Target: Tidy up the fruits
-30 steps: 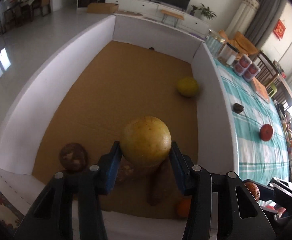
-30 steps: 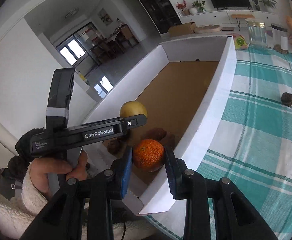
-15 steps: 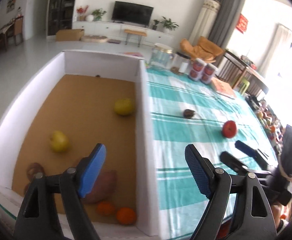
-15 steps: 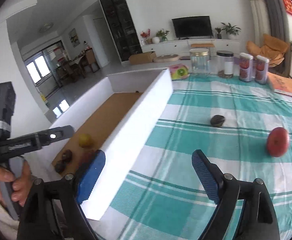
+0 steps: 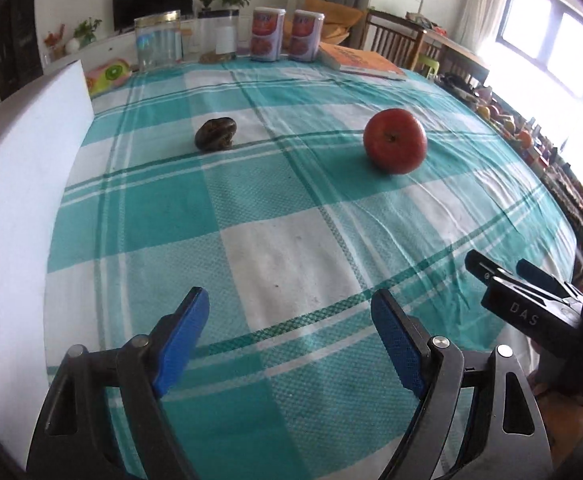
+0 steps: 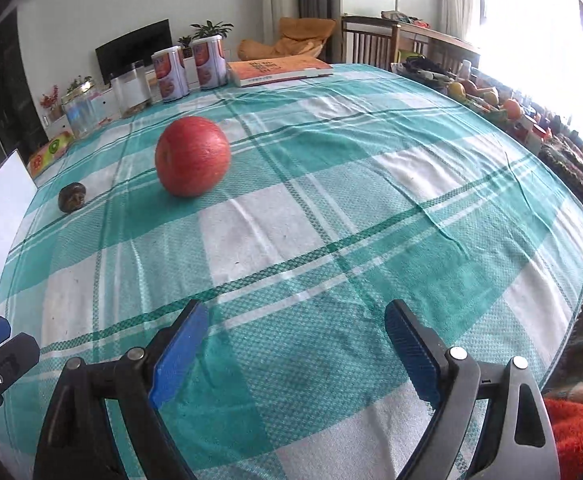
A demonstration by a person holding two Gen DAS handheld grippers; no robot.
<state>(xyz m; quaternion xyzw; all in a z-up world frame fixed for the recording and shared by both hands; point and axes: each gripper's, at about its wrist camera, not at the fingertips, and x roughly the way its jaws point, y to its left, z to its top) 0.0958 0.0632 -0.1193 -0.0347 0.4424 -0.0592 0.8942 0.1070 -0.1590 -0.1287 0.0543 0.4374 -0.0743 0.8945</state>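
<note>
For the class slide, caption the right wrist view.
Open right claw over checked tablecloth, red apple and dark fruit ahead.

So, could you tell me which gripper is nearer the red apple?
Right. The right gripper has the red apple ahead, slightly left; the left gripper sits farther back, apple ahead-right.

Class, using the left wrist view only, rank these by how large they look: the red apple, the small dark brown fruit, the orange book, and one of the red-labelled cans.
1. Orange book, though it lies far back.
2. Red apple.
3. Red-labelled can; close to the apple, and farther off, so unsure.
4. Small dark brown fruit.
</note>
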